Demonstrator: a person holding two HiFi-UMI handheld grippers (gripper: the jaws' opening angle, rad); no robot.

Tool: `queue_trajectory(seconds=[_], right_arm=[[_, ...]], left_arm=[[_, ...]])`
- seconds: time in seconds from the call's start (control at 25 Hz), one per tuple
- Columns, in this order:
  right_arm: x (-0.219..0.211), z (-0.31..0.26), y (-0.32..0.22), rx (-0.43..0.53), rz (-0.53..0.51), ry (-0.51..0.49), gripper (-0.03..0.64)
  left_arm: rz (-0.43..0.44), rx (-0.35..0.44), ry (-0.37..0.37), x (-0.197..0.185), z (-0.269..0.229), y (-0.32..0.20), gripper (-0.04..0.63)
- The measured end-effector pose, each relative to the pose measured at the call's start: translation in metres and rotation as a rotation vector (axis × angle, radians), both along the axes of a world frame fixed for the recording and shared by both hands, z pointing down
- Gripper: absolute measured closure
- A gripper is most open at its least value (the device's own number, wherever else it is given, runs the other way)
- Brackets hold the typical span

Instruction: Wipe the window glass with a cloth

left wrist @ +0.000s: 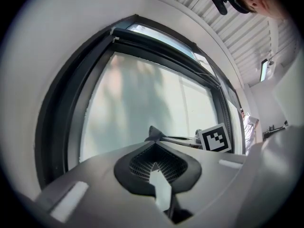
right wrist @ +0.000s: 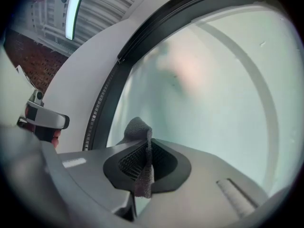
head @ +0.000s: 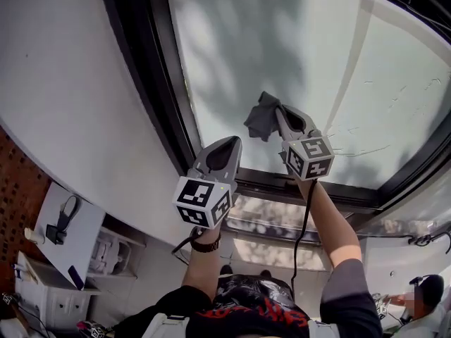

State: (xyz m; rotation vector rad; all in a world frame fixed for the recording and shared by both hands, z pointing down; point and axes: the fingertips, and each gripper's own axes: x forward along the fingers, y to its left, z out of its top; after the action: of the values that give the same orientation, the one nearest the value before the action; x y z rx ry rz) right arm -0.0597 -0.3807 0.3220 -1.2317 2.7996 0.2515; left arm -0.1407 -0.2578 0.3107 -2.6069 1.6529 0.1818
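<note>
Grey cloth (head: pixel 261 120) sits pinched in my right tool (head: pixel 279 113), jaws clamped on it, held up against the lower part of the window glass (head: pixel 317 62). My left tool (head: pixel 235 142) has its jaws together, empty, just beside the right one.

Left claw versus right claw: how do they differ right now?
The right claw is shut on a grey cloth; the left claw is shut on nothing. In the head view the right claw reaches farther up the window glass, while the left claw sits lower, near the dark frame. Both point at the glass.
</note>
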Motion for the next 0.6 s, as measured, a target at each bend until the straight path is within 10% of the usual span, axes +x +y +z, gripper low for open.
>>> queue_trajectory(seconds=[0.6], right_arm=[[0.224, -0.004, 0.004, -0.006, 0.285, -0.087, 0.6]], left_arm=[[0.211, -0.033, -0.044, 0.142, 0.01, -0.024, 0.595]])
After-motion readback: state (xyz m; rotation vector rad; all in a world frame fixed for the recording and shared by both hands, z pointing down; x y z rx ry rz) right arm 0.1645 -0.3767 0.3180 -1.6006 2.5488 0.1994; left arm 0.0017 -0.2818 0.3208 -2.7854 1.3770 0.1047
